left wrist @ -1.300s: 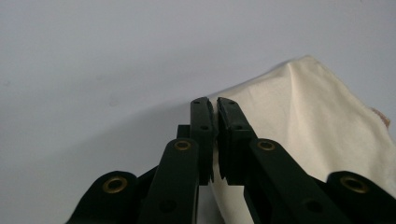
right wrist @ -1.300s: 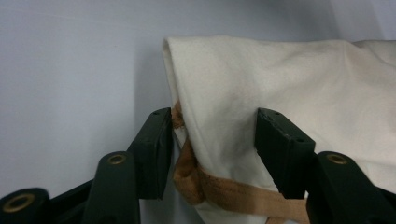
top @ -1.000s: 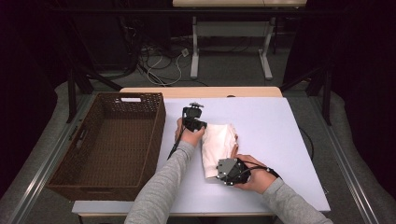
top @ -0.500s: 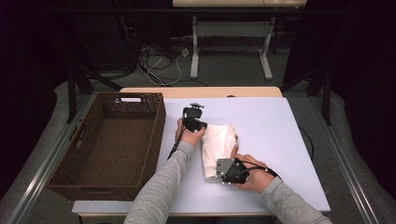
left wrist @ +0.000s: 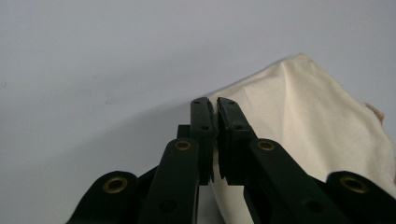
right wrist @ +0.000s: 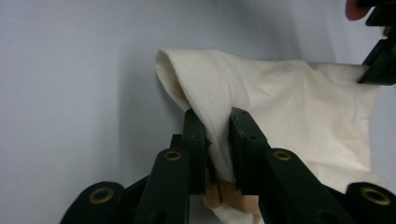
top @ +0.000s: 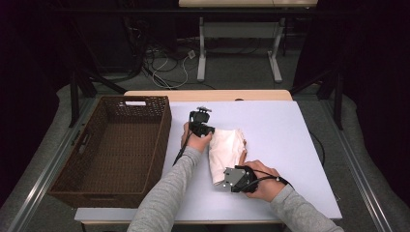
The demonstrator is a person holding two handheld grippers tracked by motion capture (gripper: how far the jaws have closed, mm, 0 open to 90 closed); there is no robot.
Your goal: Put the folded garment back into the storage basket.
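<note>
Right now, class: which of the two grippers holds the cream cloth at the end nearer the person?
The right gripper: its fingers pinch the cloth at the near end, while the left gripper holds the far end.

On the desk [top: 290, 145], the basket [top: 116, 150] sits at frame left and the cloth [top: 225, 150] at centre. The left hand-held gripper [top: 211, 131] meets the cloth's upper-left corner, the right hand-held gripper [top: 223, 178] its lower edge.

One cloth [top: 226, 150], one basket [top: 159, 140], two tongs.

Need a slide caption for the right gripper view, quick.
Right gripper pinches a fold of the cream cloth on the pale table.
</note>
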